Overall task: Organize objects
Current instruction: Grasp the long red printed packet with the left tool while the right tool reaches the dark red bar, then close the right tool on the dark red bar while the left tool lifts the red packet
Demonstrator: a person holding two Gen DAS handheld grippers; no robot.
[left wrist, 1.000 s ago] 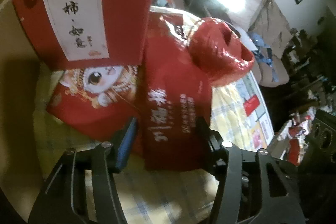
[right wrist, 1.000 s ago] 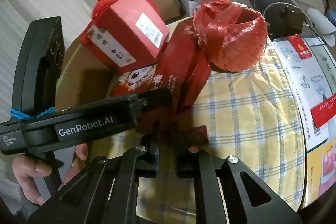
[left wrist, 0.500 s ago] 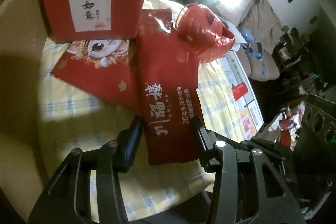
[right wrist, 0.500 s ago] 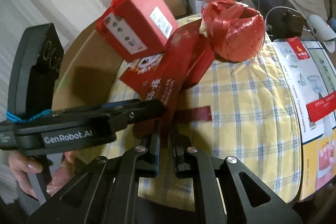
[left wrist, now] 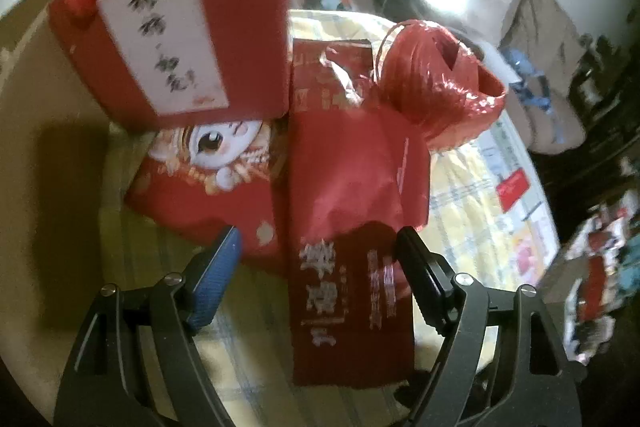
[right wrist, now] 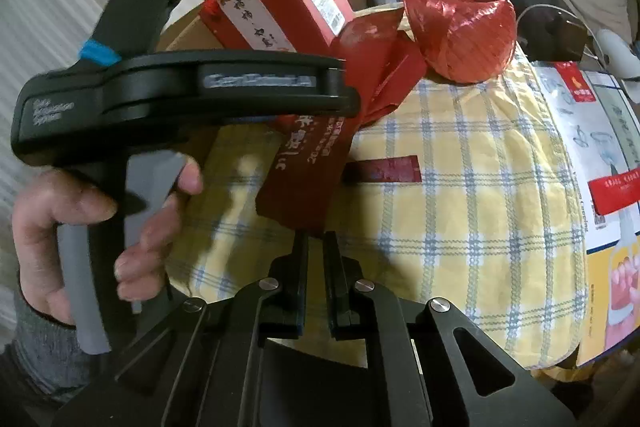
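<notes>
You are spreading the left gripper [left wrist: 316, 259] wide around the red packet [left wrist: 352, 291] on the checked cloth [right wrist: 480, 187]; right gripper [right wrist: 316, 247] nearly pinched, empty; sorting barely begun, pile remaining.

Red box [left wrist: 188, 39] and twine ball [left wrist: 432, 83] block beyond.

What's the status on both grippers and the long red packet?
Left gripper open, straddling long red foil packet. Right gripper nearly shut at its near end; grip unclear. Red twine ball beyond.
</notes>
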